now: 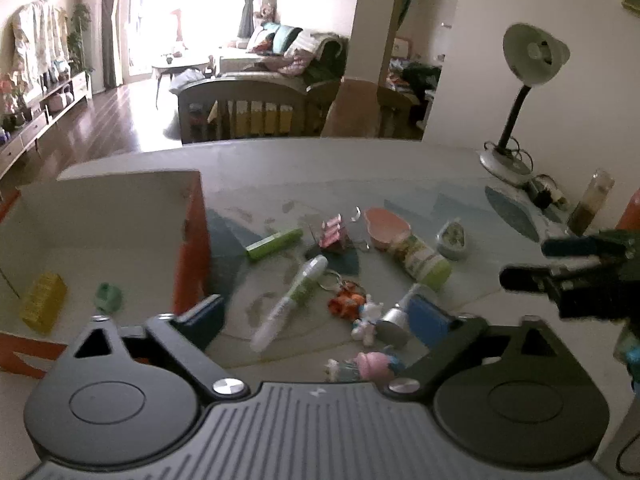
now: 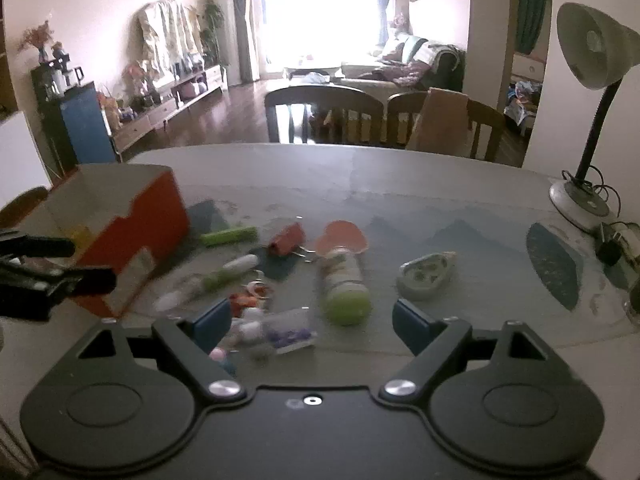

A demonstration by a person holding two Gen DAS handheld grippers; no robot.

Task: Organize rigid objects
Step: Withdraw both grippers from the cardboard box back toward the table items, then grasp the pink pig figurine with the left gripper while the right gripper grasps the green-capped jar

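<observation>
Both grippers hang over a pale table (image 2: 360, 172) in a lived-in room. The left gripper (image 1: 324, 320) has its jaws spread wide with nothing gripped; small toys and a white-and-green pen (image 1: 294, 300) lie on the table in the gap between its blue pads. The right gripper (image 2: 312, 322) is also well open and holds nothing, with a clear packet (image 2: 286, 330) lying blurred between its fingers.

The clutter sits mid-table on a blue-patterned mat: a green tube (image 1: 274, 244), a small pink box (image 1: 332, 234), a pink heart-shaped dish (image 1: 386, 226), a bottle with a green cap (image 2: 345, 284) lying on its side, an oval patterned case (image 2: 426, 276), an orange keyring figure (image 1: 346, 302) and a white figurine (image 1: 366, 318). To the left stands an open orange box (image 1: 194, 248), white inside, with a yellow block (image 1: 42, 306) and a small green piece (image 1: 108, 298) already in it.

On the right edge a desk lamp (image 2: 592, 56) stands on its round base, cables beside it. Behind the table are wooden chairs (image 2: 324, 114); further back a sofa (image 2: 404, 66) with cushions, a bright window, a low cabinet along the left wall and a dark glossy floor.
</observation>
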